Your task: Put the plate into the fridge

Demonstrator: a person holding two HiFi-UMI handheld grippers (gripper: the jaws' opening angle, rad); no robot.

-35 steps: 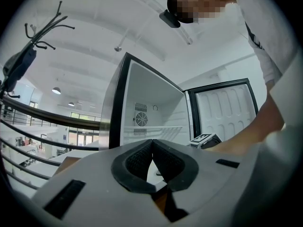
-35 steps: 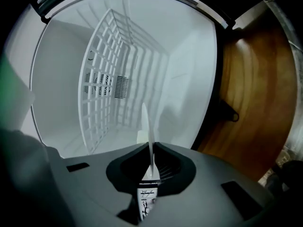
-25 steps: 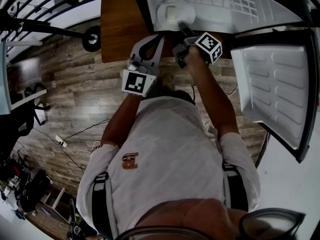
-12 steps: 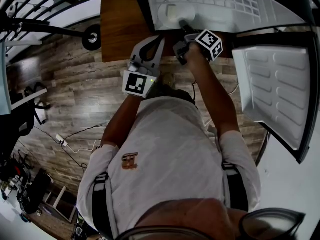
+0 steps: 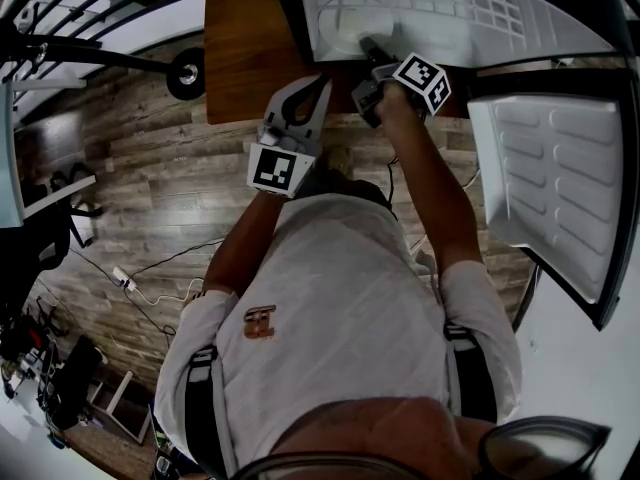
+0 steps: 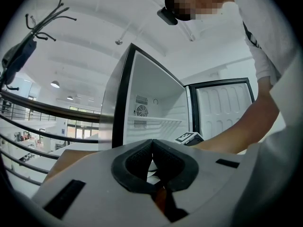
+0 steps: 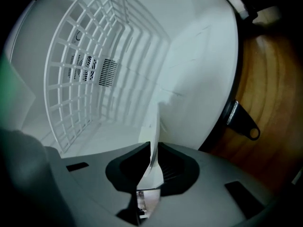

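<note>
1. White plate (image 5: 342,23) lies further inside the fridge (image 5: 400,28) than a second ago in the head view, the right tool (image 5: 368,48) reaching in after it; placement looks nearly done.
2. Left gripper view: the left tool (image 6: 152,150) is clenched on nothing, outside the fridge.
3. Right gripper view: the right tool pinches the plate's thin, glossy rim, edge-on beside the wire shelf (image 7: 90,70).

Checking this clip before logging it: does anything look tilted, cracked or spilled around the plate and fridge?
Nothing stands out. The right gripper is shut on the rim of the plate, holding it inside the open fridge; no crack or spill shows. The left gripper is shut, empty, outside the fridge.
</note>
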